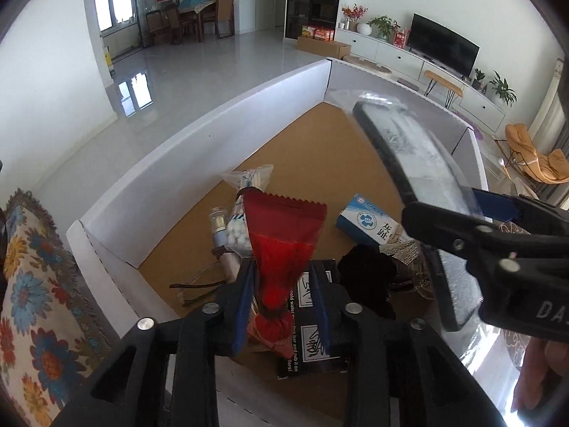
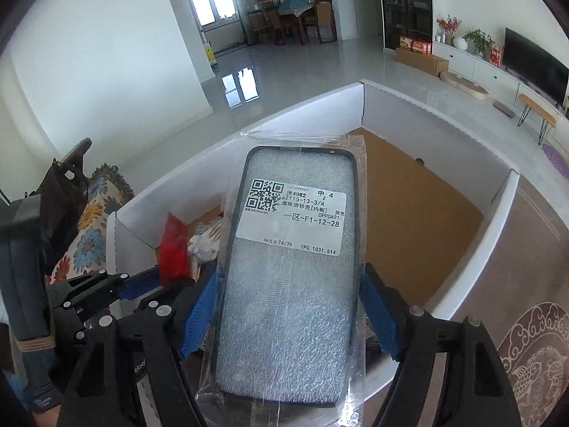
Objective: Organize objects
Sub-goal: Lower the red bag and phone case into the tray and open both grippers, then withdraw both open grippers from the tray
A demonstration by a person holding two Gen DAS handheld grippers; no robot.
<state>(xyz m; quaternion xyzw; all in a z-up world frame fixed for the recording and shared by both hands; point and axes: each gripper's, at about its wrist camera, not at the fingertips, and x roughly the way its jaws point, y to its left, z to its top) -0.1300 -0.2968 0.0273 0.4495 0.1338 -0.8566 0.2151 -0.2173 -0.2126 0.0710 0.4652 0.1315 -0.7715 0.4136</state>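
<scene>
Left gripper (image 1: 281, 295): bottom centre of the left wrist view, clamped on a red snack packet (image 1: 286, 245), which stands up between the blue pads over the near end of the box (image 1: 199, 149).

Right gripper (image 2: 288, 306): bottom centre of its own view, closed on the long edges of a bagged phone case (image 2: 291, 267), pads touching both sides. Case is flat, white label (image 2: 291, 215) facing the camera. In the left view the same case crosses the right side of the frame, raised above the box floor.

Below your left gripper, lower centre of the left view: a black carton with white print (image 1: 313, 341) and a dark lump just right of it that I can't identify. Behind the packet: a bag of cotton swabs (image 1: 245, 192) and a small bottle (image 1: 218, 222) beside it. A blue-and-white medicine box (image 1: 366, 222) sits centre-right. All crowd the near-left part of the box.

Further out, the brown floor of the box is bare toward the far corner, upper centre of both views. A divider wall (image 2: 473, 238) at right of the right view walls off another compartment.

My read: you're mid-carry with both items, neither placed yet. Next move calls for lowering the case onto the bare far floor, flat, before you release. The plastic sleeve looks slick, so watch for slipping. Place the packet separately, clear of the clutter.
</scene>
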